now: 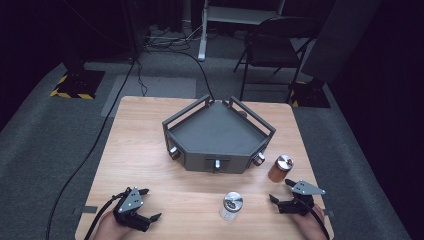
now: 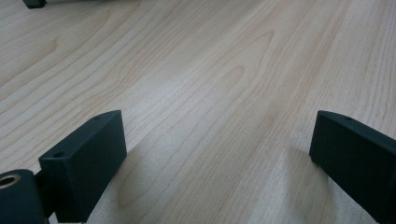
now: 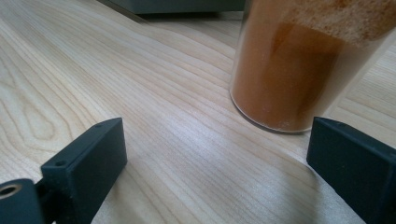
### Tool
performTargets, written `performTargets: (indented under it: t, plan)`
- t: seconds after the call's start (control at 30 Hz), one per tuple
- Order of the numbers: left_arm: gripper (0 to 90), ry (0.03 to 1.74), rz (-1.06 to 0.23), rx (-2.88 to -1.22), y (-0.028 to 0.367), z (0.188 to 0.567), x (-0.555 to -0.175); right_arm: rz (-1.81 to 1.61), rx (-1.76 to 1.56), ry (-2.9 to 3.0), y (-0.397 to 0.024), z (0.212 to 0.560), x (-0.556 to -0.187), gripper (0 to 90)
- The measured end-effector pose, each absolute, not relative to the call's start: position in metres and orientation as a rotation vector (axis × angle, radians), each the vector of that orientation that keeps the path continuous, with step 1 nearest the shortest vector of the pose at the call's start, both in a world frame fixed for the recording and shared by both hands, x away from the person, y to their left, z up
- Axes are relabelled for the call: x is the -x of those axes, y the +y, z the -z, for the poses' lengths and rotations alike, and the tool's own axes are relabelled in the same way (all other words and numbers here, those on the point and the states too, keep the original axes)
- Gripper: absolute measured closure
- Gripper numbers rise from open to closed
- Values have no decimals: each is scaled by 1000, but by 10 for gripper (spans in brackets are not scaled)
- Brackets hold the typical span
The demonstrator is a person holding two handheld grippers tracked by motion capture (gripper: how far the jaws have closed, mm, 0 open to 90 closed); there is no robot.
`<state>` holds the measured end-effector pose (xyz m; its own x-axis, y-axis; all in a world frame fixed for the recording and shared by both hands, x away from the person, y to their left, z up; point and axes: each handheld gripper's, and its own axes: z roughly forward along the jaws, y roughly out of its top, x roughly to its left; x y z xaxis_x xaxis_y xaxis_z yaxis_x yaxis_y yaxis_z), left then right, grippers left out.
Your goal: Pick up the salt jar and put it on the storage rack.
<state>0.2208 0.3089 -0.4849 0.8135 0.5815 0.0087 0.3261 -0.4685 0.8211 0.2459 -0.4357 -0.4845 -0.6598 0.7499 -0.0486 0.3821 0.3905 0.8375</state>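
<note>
As we look down from the high view, we see the wooden surface (image 1: pixel 150 150) with a dark grey five-sided tray (image 1: pixel 215 135) in its middle, small knobs on the tray's front walls. The orange spice jar (image 1: pixel 280 168) with a metal cap stands upright just off the tray's front right corner, and a pale jar (image 1: pixel 231 206) with a metal cap stands near the front edge, well apart from it. The left hand-held gripper (image 1: pixel 148 205) rests low at the front left, released, jaws spread with nothing between them. The right hand-held gripper (image 1: pixel 281 190) sits at the front right, also released, jaws wide and aimed at the orange spice jar, near it but not touching. In the left gripper view we get the two black jaws far apart over bare wood grain of the surface (image 2: pixel 210 70). In the right gripper view the jaws stand wide, and the orange spice jar (image 3: pixel 299 70) stands upright just ahead, toward the right-hand jaw, powder clinging to its glass; a tray wall (image 3: pixel 177 5) shows at the top.
</note>
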Motion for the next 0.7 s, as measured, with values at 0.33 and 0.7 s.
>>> performTargets:
  t: [0.33, 0.7]
  plan:
    - [38, 674, -366, -2095, 308, 485, -219, -1181, -979, 2234, -436, 484, -247, 51]
    - [42, 698, -367, -2107, 304, 481, -218, -1180, -979, 2234, -436, 484, -247, 51]
